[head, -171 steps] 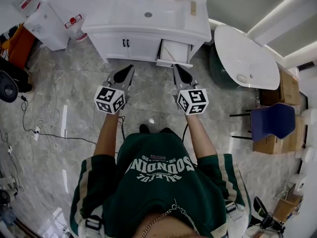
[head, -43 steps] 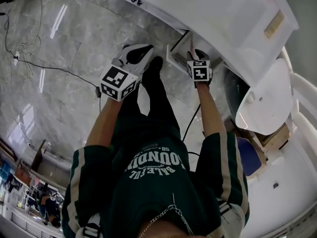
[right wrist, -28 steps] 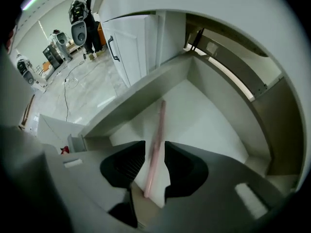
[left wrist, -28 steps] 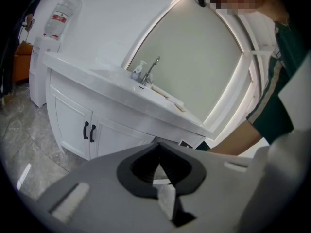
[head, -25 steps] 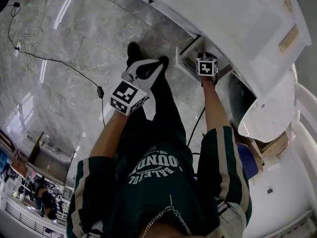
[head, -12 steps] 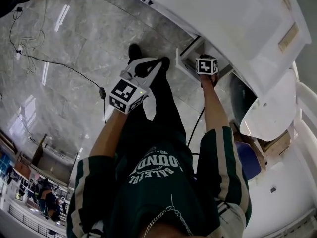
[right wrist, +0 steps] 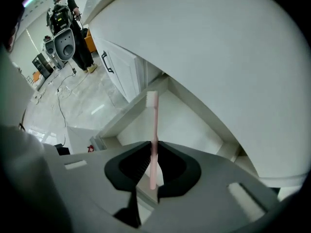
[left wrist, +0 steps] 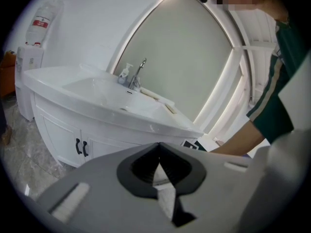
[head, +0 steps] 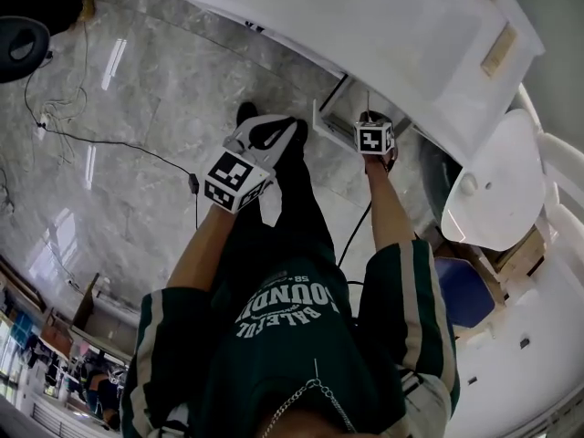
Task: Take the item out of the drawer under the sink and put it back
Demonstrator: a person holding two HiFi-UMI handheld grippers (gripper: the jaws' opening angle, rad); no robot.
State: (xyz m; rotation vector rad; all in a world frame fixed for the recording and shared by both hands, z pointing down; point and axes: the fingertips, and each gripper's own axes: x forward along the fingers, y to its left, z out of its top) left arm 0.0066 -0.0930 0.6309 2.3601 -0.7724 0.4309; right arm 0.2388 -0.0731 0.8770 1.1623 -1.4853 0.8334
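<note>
Head view: person stands at the sink (head: 401,26) unit. L gripper (head: 266,133) hangs over the floor (head: 137,89), left of the open drawer (head: 330,122), apart from it. R gripper (head: 371,117) points steeply down over the drawer, under the sink's edge.

L gripper view: jaw tips meet, nothing btwn them. Beyond: sink w/ tap (left wrist: 138,74), cupboard doors (left wrist: 63,140) w/ dark handles, the person's arm at right.

R gripper view: jaws have just been closing and now pinch a pink brush (right wrist: 153,130) low on its handle. The brush stands roughly in line w/ the jaws, white head away from the gripper, over the drawer's white inside. The head looks clear of the drawer bottom; can't tell for sure. Far back on the floor, another person (right wrist: 65,18) stands.
</note>
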